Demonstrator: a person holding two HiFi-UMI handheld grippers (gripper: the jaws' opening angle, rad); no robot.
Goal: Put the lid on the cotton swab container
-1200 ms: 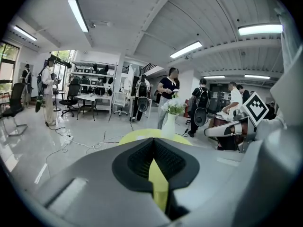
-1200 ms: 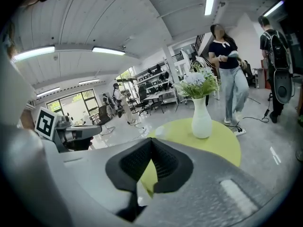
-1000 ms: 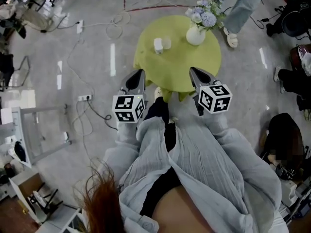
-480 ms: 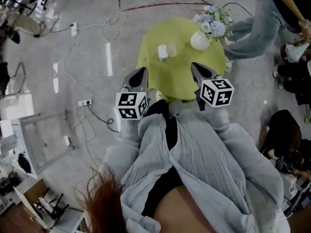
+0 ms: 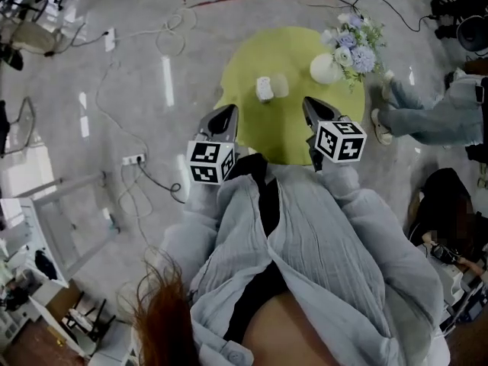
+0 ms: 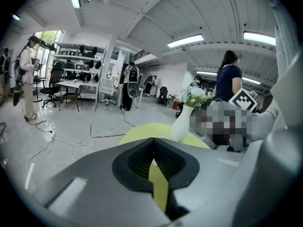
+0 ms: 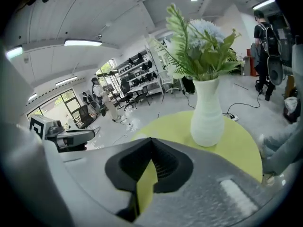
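We are holding the left gripper [image 5: 226, 114] and the right gripper [image 5: 312, 107] at the lower edge of the round yellow-green table [image 5: 305, 139], which is sitting in the upper centre of the head view. Both grippers are pointing toward the table top, each above its near rim, and they are well apart from each other.

In the left gripper view, the left gripper [image 6: 152, 144] is showing its jaws pressed together at the tips, with nothing between them. Only the table [image 6: 140, 131] is showing through the slot behind the tips. In the right gripper view, the right gripper [image 7: 150, 144] is showing the same condition: tips closed together, nothing gripped.

The task items are resting on the table between and beyond the two grippers, in the upper centre of the head view. We are seeing a small white piece [image 5: 264, 89] and, just beside it on the right, a paler round piece [image 5: 280, 85]. We cannot tell which is the container and which is the lid. Neither gripper is touching them.

A white vase [image 5: 326, 69] with flowers [image 5: 355, 47] is standing at the table's upper right edge.
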